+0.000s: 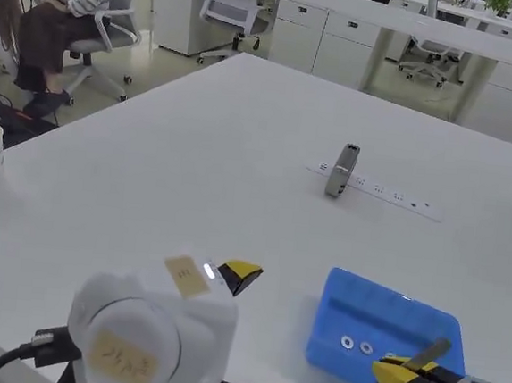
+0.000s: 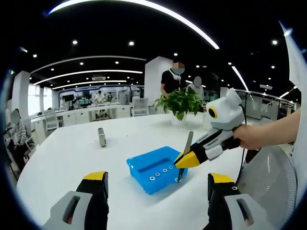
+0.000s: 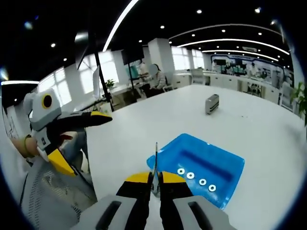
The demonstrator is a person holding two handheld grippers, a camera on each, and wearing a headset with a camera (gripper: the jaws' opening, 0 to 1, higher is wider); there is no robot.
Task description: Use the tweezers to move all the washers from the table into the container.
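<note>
On the white surface point(image 1: 197, 150): broad and mostly bare. A grey device point(image 1: 341, 170) stands far from the work. No loose washer can be made out on the parts that show.
Container point(image 3: 223, 165): blue shallow tray, flat on the surface near the person, directly ahead of both grippers.
Left gripper point(image 2: 158, 178): jaws spread wide and released, with nothing between them. It hangs above the surface, just beside the container, and takes no part in the transfer.
Right gripper point(image 3: 157, 179): jaws clenched on the tweezers, gripping them partway along their length. It is held at the container's near edge.
Tweezers point(image 1: 427, 353): slim metal pair, tips pointing down. In the left gripper view the tips sit at the near edge of the container.
Washers point(image 3: 190, 175): four small rings lie in a short row on the container floor, close to each other but apart.
Tweezer tip load: the head view shows a small glint at the tips. It is too small to tell whether this is a washer.
Work done: four washers are inside the container.
Work left: judged little or none. If the glint is a washer, one more drop into the container would likely finish the transfer. Part of the surface near the person is hidden by the grippers, so a stray washer there cannot be ruled out.
</note>
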